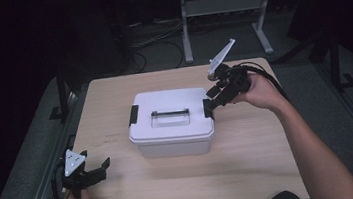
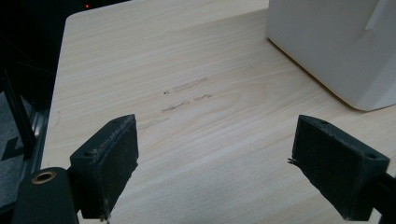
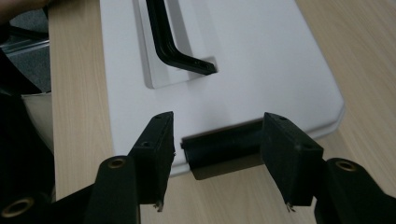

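A white lidded storage box [image 1: 172,122] stands in the middle of the table, with a black handle [image 1: 170,113] lying flat in a recess of its lid. A black latch sits at each short end. My right gripper [image 1: 211,101] reaches in from the right at the box's right end. In the right gripper view its jaws stand either side of the right latch [image 3: 222,151], with a thin gap showing at the left jaw, so the right gripper [image 3: 217,128] is open. My left gripper [image 1: 97,170] rests open over bare wood at the near left, with nothing between its fingers [image 2: 112,163].
The wooden table [image 1: 252,166] has room in front of and beside the box. The box's corner [image 2: 327,46] shows at the upper right of the left gripper view. A metal desk frame [image 1: 225,13] and cables lie on the dark floor beyond the far edge.
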Available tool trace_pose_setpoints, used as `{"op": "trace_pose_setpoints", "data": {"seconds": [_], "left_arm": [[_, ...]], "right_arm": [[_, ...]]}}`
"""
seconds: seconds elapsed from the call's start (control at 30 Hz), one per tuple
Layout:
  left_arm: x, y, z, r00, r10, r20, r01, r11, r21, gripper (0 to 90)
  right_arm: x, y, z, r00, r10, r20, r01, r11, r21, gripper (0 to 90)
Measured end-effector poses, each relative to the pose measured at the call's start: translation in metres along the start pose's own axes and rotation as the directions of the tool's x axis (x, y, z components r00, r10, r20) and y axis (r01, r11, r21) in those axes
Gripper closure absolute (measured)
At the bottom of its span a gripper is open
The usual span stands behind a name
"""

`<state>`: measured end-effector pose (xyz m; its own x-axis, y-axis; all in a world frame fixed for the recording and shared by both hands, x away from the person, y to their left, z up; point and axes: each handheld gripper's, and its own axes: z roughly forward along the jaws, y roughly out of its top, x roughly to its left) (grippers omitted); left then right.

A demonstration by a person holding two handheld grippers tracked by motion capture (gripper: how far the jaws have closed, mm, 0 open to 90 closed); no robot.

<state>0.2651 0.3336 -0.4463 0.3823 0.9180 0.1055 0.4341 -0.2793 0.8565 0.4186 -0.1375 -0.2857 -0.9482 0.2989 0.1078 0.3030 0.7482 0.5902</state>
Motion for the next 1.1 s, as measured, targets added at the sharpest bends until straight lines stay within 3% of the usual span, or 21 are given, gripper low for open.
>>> {"op": "trace_pose_setpoints", "data": {"seconds": [1.1], "left_arm": [[0.003,-0.002,-0.001,0.9999,-0.01,-0.003,0.01,0.9999,-0.004,13.7]], "right_arm": [[-0.006,-0.039,-0.011,0.9947,0.094,0.041,-0.094,0.996,-0.015,32.5]]}}
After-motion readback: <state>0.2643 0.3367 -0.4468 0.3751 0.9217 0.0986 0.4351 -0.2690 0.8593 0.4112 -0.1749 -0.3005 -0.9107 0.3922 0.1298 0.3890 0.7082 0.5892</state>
